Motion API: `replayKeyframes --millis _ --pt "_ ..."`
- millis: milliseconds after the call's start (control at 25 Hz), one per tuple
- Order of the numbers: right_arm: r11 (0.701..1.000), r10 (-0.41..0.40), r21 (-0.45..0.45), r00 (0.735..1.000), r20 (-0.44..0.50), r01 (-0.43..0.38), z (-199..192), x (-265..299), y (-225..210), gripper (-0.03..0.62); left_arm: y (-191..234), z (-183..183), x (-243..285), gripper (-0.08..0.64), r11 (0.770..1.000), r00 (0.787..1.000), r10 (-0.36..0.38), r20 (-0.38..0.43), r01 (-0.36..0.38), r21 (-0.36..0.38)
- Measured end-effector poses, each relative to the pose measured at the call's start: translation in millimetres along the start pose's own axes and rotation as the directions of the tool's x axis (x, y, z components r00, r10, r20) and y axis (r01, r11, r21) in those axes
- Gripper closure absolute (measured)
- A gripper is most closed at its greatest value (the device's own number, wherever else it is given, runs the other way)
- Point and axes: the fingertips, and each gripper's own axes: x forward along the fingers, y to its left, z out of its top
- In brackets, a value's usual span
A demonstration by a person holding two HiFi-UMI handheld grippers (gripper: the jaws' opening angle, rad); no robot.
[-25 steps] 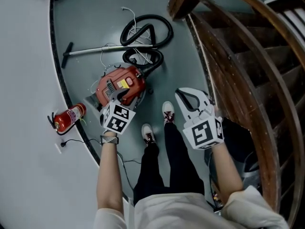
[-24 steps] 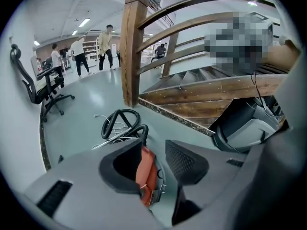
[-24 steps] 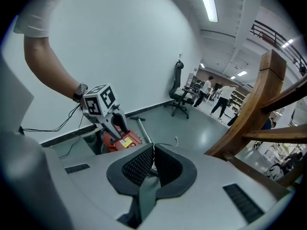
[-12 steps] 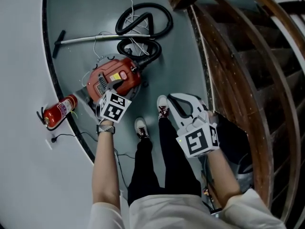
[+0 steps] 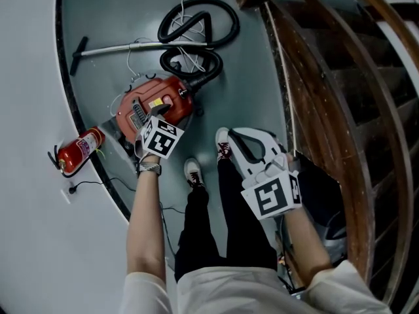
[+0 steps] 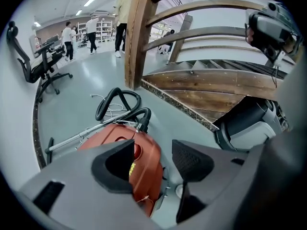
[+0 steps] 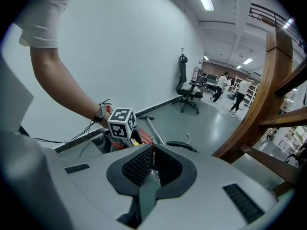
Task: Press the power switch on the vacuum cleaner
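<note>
Wooden staircase point(image 5: 340, 97): fills the right side of the head view, curved rails running top to bottom.

Grey floor point(image 5: 255, 77): centre band of the frame. A pale wall point(image 5: 26, 227) takes the left edge.

Red vacuum cleaner point(image 5: 147, 100): on the floor, upper left of centre in the head view, just above the person's feet. A yellow patch point(image 5: 159, 103) sits on its top. The switch itself cannot be picked out.

Black hose point(image 6: 143, 115): joins the vacuum body, then loops twice on the floor above it.

Metal wand point(image 5: 131, 48): lies level across the upper left, past the hose loops.

Right gripper point(image 7: 153, 150): lower right of centre in the head view, well apart from the vacuum. Its jaws are closed tip to tip with nothing in them.

Left gripper point(image 6: 153, 150): lower edge of the vacuum in the head view, pointing steeply down. Its jaws stand apart and have just been opening. The red body shows through the gap, and neither pad presses on it. Whether the tips touch the casing cannot be told.

Fire extinguisher point(image 5: 78, 150): red, lying by the wall at left centre.

Shoes point(image 5: 193, 173): two, between the grippers, toes toward the vacuum.

Wristband point(image 5: 148, 169): on the left wrist, below the marker cube point(image 5: 162, 138).
</note>
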Motion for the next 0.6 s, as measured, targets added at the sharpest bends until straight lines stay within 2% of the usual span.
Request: replayKeyframes --millis 320,600 --pt "1.0 0.004 0.013 1.0 -0.015 -0.004 -14.6 4.8 -4.2 0.561 2.2 -11.0 19.3 0.292 1.0 0.998 0.013 -0.064 -0.014 -0.005" --pt "1.0 0.001 0.026 1.0 -0.021 -0.001 -22.5 7.0 -11.8 0.563 -1.6 -18.3 33.5 0.278 1.0 0.997 0.019 -0.071 -0.019 -0.005"
